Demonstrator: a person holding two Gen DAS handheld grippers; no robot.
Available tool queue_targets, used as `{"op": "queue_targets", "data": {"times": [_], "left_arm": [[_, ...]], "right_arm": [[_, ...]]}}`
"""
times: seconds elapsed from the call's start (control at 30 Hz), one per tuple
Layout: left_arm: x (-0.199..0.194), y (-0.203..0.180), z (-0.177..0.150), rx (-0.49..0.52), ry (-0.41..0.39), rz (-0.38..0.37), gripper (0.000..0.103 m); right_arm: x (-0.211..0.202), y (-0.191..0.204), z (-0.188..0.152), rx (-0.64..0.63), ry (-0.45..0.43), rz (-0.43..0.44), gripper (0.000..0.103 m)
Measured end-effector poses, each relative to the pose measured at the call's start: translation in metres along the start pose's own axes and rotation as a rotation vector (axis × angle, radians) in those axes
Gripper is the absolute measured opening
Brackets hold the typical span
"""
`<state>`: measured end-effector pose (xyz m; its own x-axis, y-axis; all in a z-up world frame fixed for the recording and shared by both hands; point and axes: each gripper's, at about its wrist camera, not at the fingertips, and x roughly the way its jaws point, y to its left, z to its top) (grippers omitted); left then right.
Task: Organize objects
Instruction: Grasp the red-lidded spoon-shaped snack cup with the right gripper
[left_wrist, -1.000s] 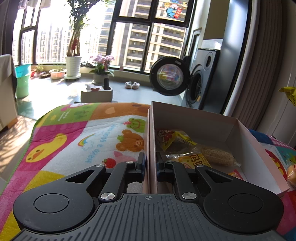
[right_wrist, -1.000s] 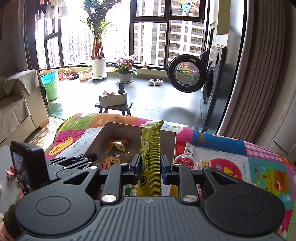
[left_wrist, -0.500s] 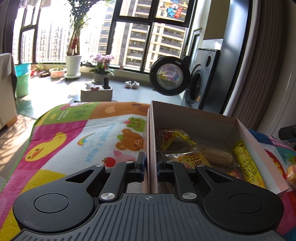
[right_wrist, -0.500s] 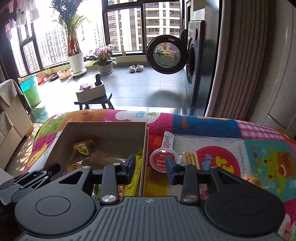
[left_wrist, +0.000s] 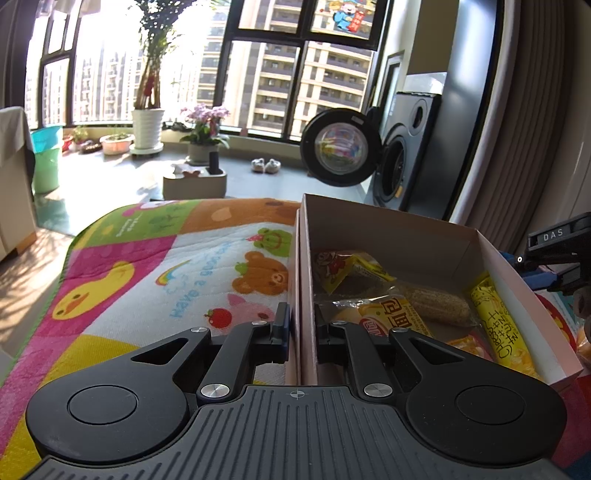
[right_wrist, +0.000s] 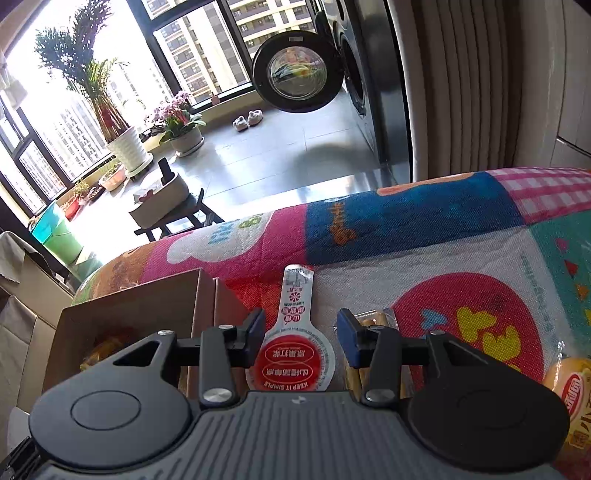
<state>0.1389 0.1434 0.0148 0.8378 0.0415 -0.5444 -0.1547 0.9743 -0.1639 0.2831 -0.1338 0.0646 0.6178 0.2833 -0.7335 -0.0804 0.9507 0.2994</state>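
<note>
An open cardboard box (left_wrist: 388, 229) lies on a colourful cartoon mat (left_wrist: 147, 273). My left gripper (left_wrist: 301, 325) is shut on the box's left wall. Inside lie several snack packets, with a long yellow packet (left_wrist: 498, 325) against the right wall. In the right wrist view, my right gripper (right_wrist: 301, 325) stands open just above a round red-lidded cup with a white tab (right_wrist: 295, 360), to the right of the box (right_wrist: 140, 306). A clear pack of biscuit sticks (right_wrist: 371, 317) lies partly hidden behind the right finger. The right gripper's body (left_wrist: 554, 254) shows at the left wrist view's right edge.
An orange-yellow snack packet (right_wrist: 569, 391) lies on the mat (right_wrist: 406, 229) at the lower right. Beyond the mat's far edge are a washing machine with its door open (right_wrist: 295, 70), a stool with a tissue box (right_wrist: 162, 199) and potted plants (left_wrist: 147, 125).
My right gripper let go of the long yellow packet, which now lies in the box, then opened and swung right over the red-lidded cup. The left gripper has not moved.
</note>
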Motion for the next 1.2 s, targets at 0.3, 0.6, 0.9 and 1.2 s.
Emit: {"op": "queue_targets", "data": {"times": [0.3, 0.6, 0.9, 1.2], "left_arm": [[0.003, 0.001, -0.001, -0.006, 0.014, -0.001, 0.012], [-0.002, 0.001, 0.000, -0.010, -0.003, -0.001, 0.012], [-0.003, 0.002, 0.000, -0.018, 0.001, -0.007, 0.013], [-0.004, 0.002, 0.001, -0.022, 0.002, -0.009, 0.013]], "right_arm": [[-0.005, 0.018, -0.005, -0.117, 0.006, -0.031, 0.021], [0.010, 0.014, 0.002, -0.007, 0.053, -0.004, 0.019], [-0.013, 0.003, -0.023, -0.079, 0.130, 0.049, 0.018], [-0.090, -0.007, -0.098, -0.231, 0.164, 0.034, 0.018]]}}
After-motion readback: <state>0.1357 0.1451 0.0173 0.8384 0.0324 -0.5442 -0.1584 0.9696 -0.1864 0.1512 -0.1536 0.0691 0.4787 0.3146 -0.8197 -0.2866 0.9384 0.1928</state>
